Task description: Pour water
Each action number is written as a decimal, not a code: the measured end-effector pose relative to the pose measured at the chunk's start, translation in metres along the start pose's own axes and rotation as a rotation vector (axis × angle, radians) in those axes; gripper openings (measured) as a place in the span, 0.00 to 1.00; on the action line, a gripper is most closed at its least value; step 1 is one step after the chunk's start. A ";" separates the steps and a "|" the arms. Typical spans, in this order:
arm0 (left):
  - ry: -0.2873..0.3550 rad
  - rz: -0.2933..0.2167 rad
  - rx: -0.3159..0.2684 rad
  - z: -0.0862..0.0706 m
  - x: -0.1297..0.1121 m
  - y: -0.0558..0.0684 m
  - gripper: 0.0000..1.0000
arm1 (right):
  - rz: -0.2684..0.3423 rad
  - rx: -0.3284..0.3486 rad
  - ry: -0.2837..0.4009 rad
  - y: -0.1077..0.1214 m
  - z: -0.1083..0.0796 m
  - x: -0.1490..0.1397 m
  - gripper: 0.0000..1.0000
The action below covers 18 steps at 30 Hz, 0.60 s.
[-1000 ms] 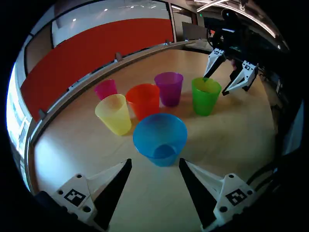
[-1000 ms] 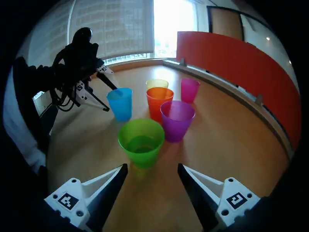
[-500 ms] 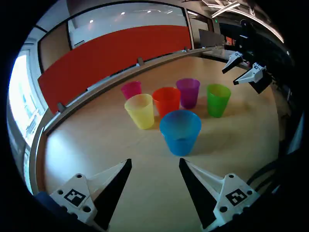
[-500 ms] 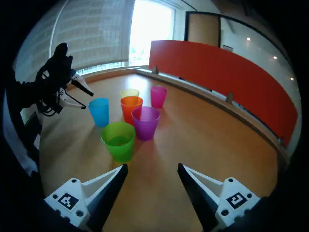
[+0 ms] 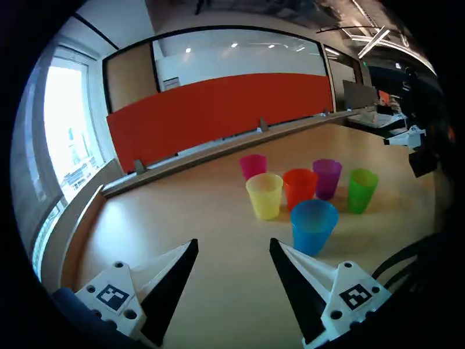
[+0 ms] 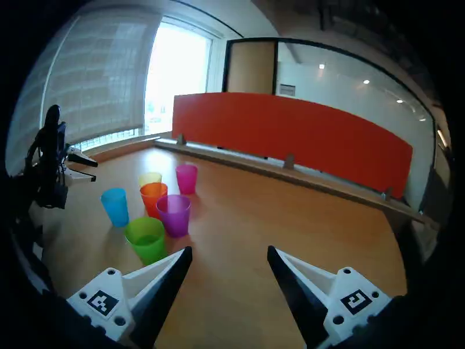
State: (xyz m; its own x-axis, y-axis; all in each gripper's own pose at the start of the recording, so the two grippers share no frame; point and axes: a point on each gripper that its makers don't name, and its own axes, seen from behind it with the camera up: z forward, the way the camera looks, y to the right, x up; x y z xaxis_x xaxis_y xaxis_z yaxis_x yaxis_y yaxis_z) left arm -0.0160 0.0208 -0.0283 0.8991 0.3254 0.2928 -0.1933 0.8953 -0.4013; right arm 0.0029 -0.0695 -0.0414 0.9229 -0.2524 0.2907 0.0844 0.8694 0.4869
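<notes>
Left gripper view: six cups cluster on the wooden surface (image 5: 174, 221), the blue cup (image 5: 314, 224) nearest, then the yellow cup (image 5: 264, 195), orange cup (image 5: 299, 186), purple cup (image 5: 327, 177) and green cup (image 5: 362, 189), with the pink cup (image 5: 253, 166) farthest. Their contents are too small to tell. A red partition (image 5: 221, 116) runs behind. The left hand-held gripper (image 5: 232, 241) and right hand-held gripper (image 6: 228, 249) are released, grasping nothing, apart from the cups.

White-and-black claws (image 5: 232, 242) (image 6: 229, 249), square markers (image 5: 112, 295)

No legible text; coded square markers (image 5: 113, 295) on fingers (image 5: 168, 273), unreadable.
</notes>
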 end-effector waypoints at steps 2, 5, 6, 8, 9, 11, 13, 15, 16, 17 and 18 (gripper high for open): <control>0.025 -0.010 0.025 -0.004 0.005 -0.006 0.91 | 0.009 -0.032 0.029 0.005 -0.004 0.008 1.00; 0.070 -0.027 0.069 -0.011 0.014 -0.016 0.91 | 0.020 -0.085 0.082 0.012 -0.009 0.021 1.00; 0.087 -0.033 0.085 -0.014 0.017 -0.019 0.91 | 0.022 -0.104 0.102 0.015 -0.010 0.026 1.00; 0.116 -0.047 0.106 -0.018 0.023 -0.023 0.91 | 0.023 -0.131 0.137 0.016 -0.013 0.034 1.00; 0.133 -0.055 0.117 -0.021 0.026 -0.025 0.91 | 0.023 -0.145 0.156 0.017 -0.014 0.038 1.00; 0.160 -0.068 0.132 -0.025 0.032 -0.028 0.91 | 0.022 -0.172 0.190 0.018 -0.017 0.047 1.00; 0.188 -0.080 0.153 -0.030 0.037 -0.032 0.91 | 0.024 -0.202 0.226 0.020 -0.020 0.055 1.00; 0.216 -0.092 0.177 -0.035 0.042 -0.036 0.91 | 0.031 -0.234 0.262 0.024 -0.023 0.064 1.00; 0.225 -0.098 0.186 -0.037 0.044 -0.038 0.91 | 0.038 -0.250 0.280 0.025 -0.025 0.068 1.00; 0.234 -0.104 0.196 -0.038 0.045 -0.040 0.91 | 0.045 -0.265 0.297 0.026 -0.026 0.073 1.00; 0.245 -0.112 0.206 -0.040 0.046 -0.042 0.91 | 0.053 -0.282 0.315 0.028 -0.028 0.077 1.00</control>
State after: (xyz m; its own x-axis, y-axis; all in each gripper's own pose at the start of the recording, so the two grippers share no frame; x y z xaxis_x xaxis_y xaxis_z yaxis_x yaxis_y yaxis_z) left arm 0.0496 -0.0141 -0.0326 0.9820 0.1616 0.0981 -0.1412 0.9721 -0.1871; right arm 0.0871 -0.0528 -0.0283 0.9948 -0.0998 0.0218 0.0926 0.9708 0.2214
